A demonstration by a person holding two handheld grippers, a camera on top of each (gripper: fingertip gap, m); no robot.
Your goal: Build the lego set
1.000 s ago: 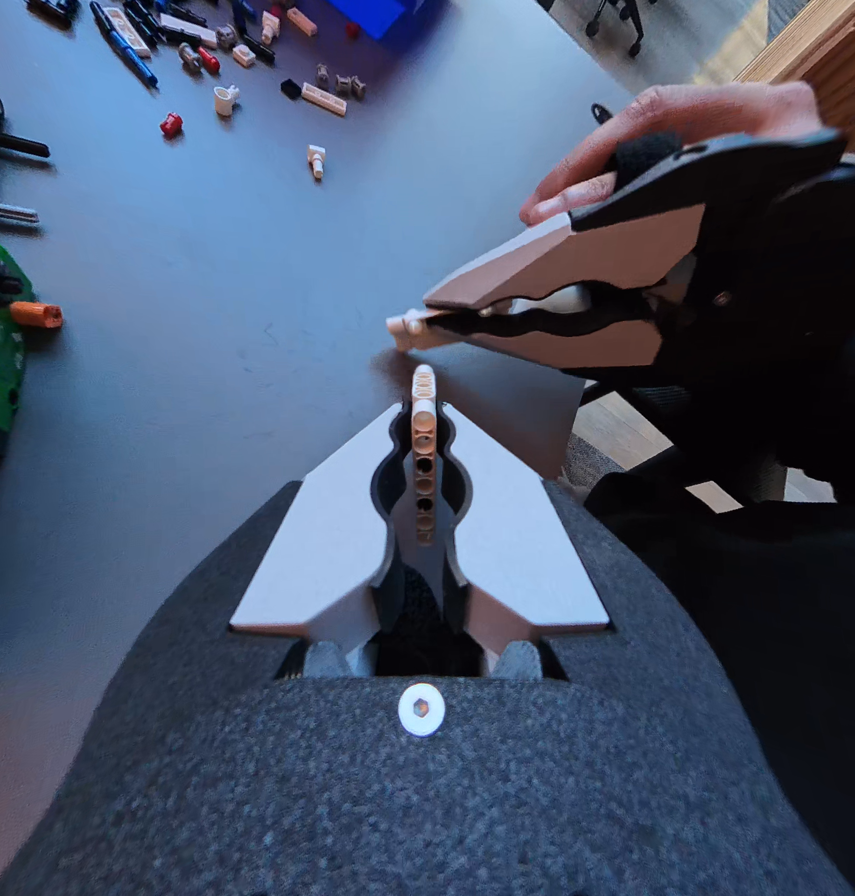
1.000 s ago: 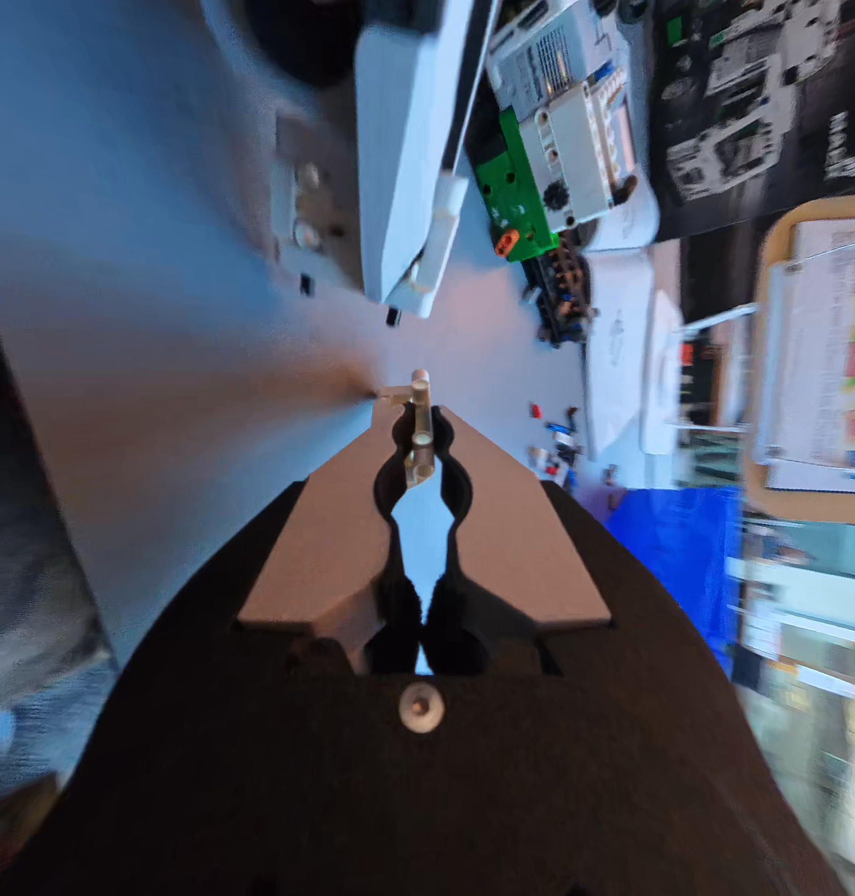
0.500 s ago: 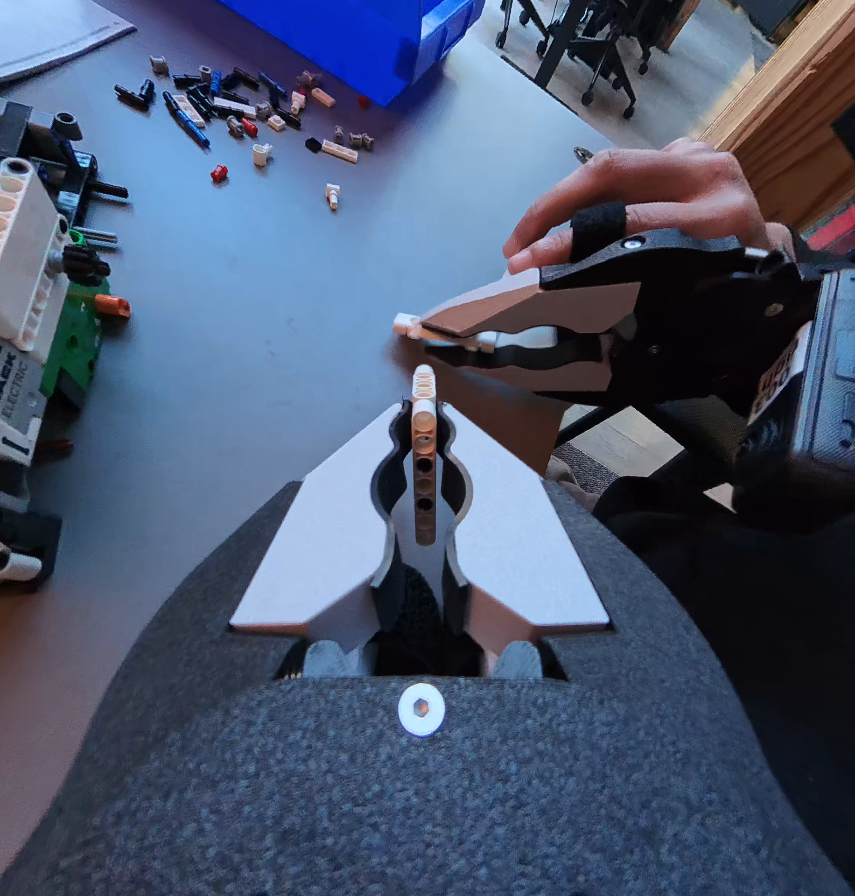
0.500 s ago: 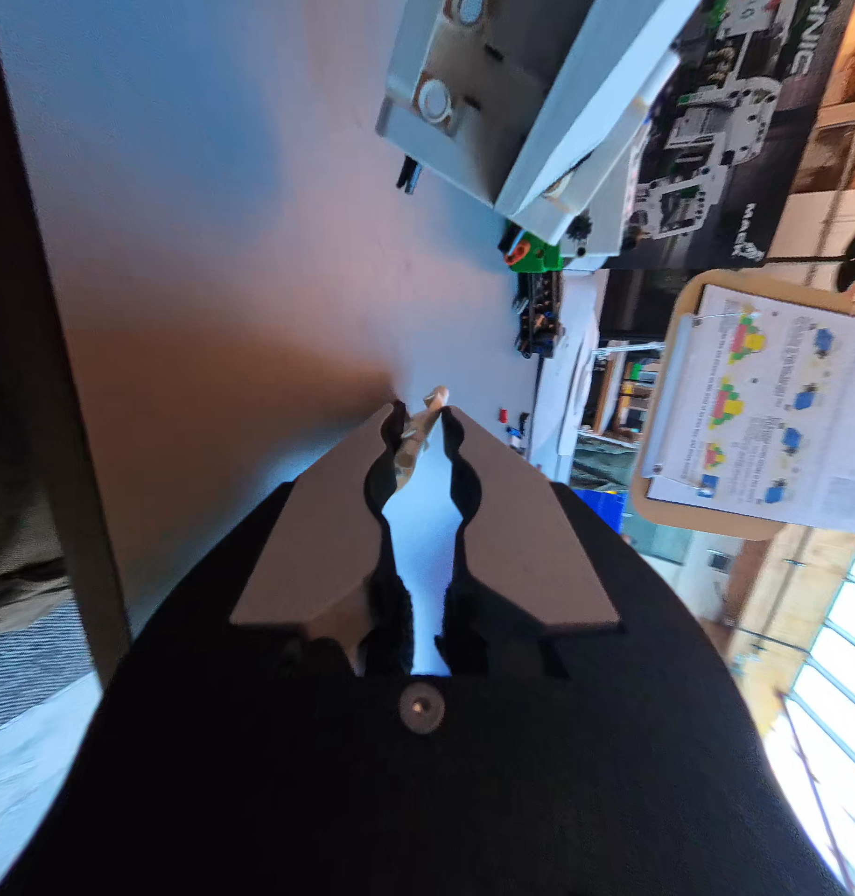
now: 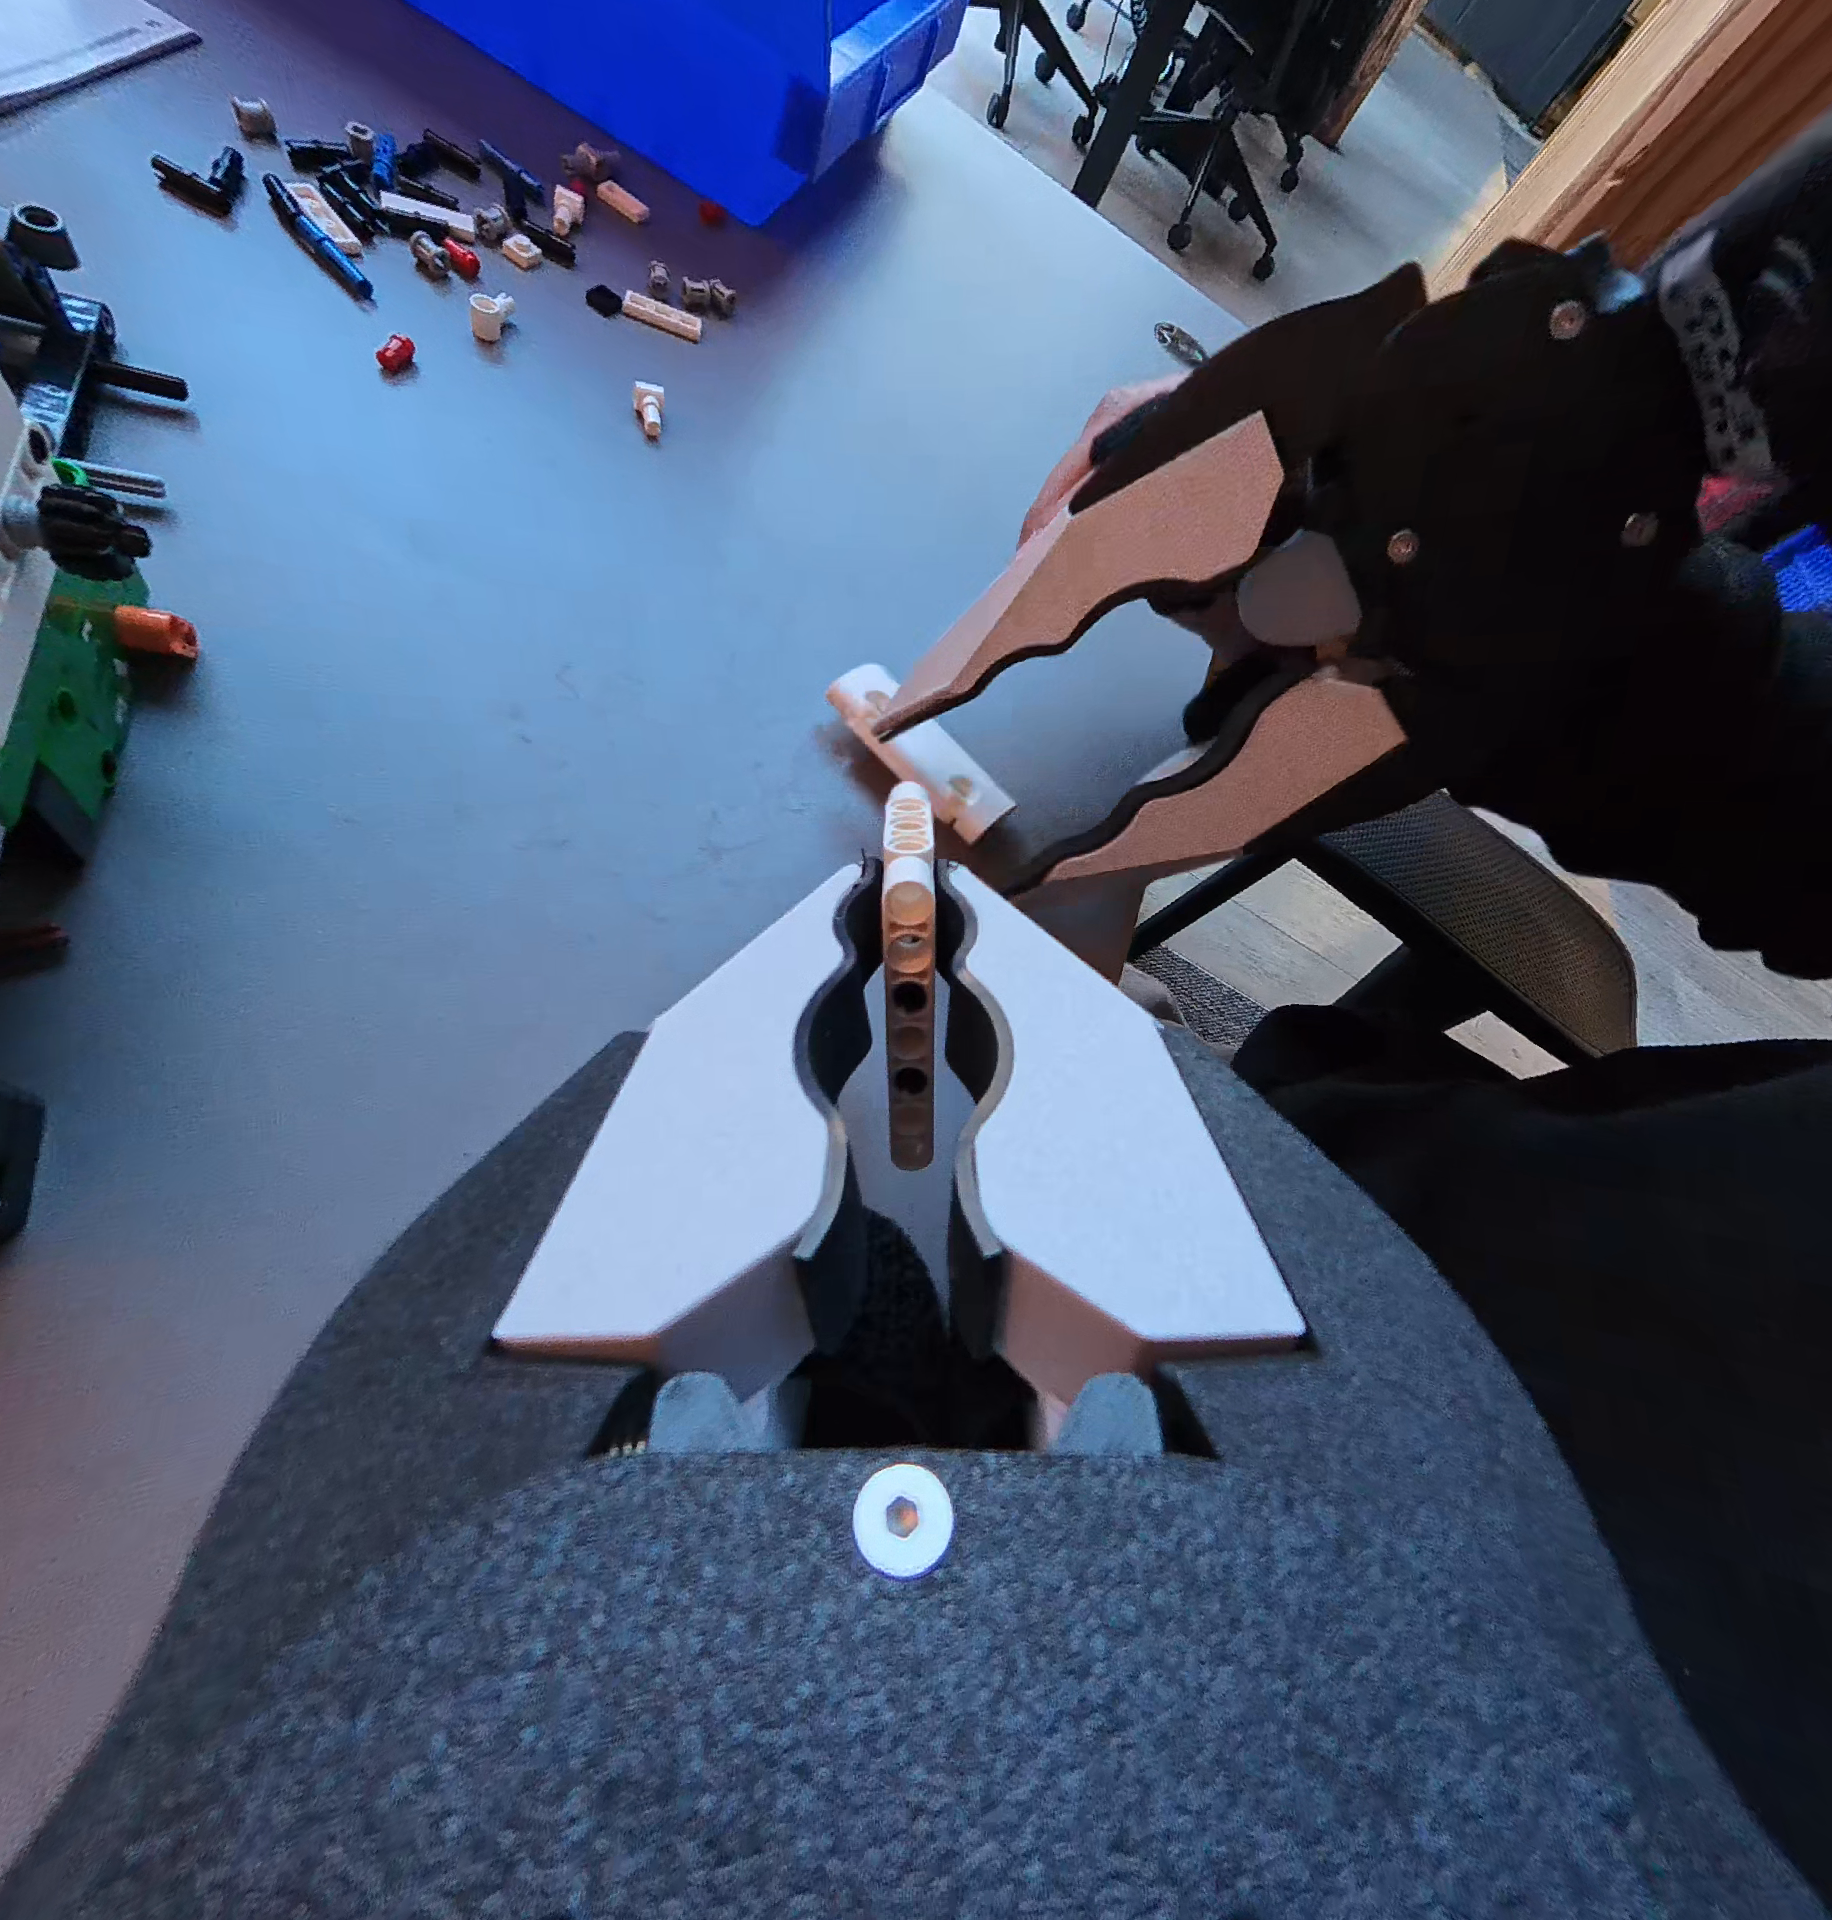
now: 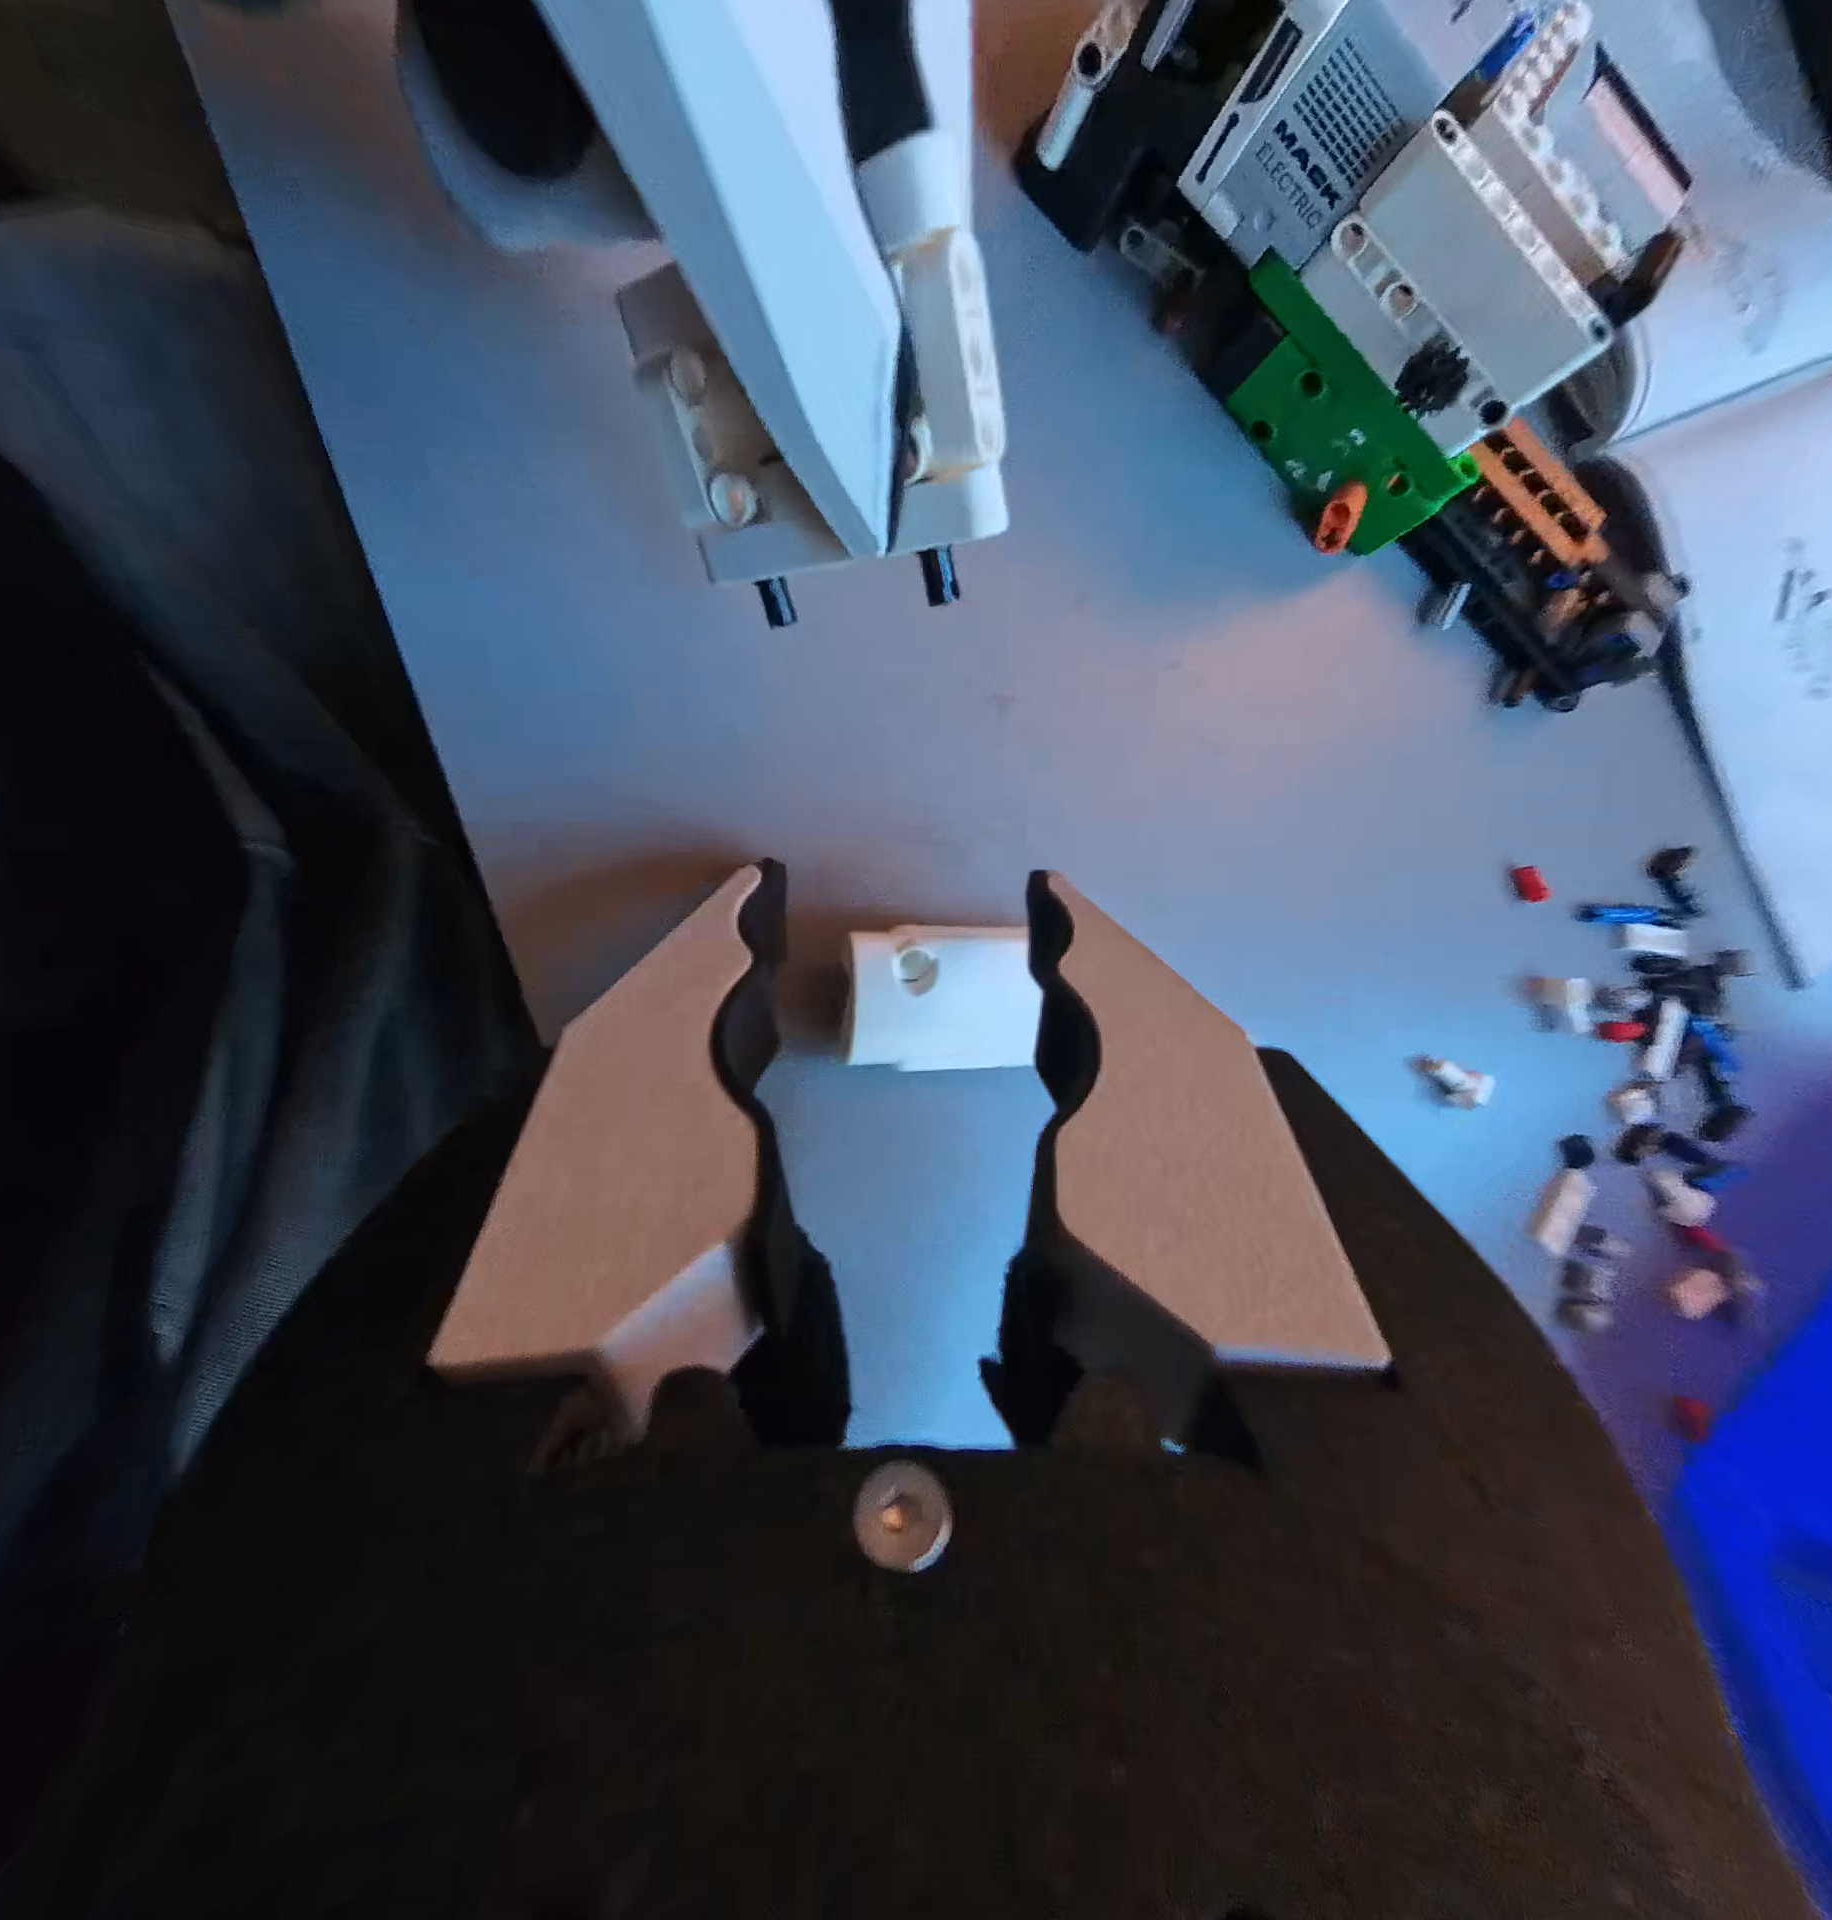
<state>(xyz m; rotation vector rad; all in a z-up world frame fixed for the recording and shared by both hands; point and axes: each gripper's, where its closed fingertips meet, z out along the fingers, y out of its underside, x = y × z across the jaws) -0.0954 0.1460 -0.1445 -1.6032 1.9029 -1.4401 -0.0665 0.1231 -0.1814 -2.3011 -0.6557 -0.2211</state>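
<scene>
Between left gripper fingers, white beam, pinched, end hidden; right gripper spread wide

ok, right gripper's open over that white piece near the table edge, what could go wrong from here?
1. The white piece lies close to the table edge; a nudge from the open right gripper might knock it off.
2. The left gripper pinches its white beam by the thin sides only; pressing parts together could twist it.

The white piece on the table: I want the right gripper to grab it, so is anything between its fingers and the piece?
Nothing visible. The right gripper is open, and the white piece lies on the bare table between its fingers. The left gripper, shut on a white beam, is close beside it.
</scene>
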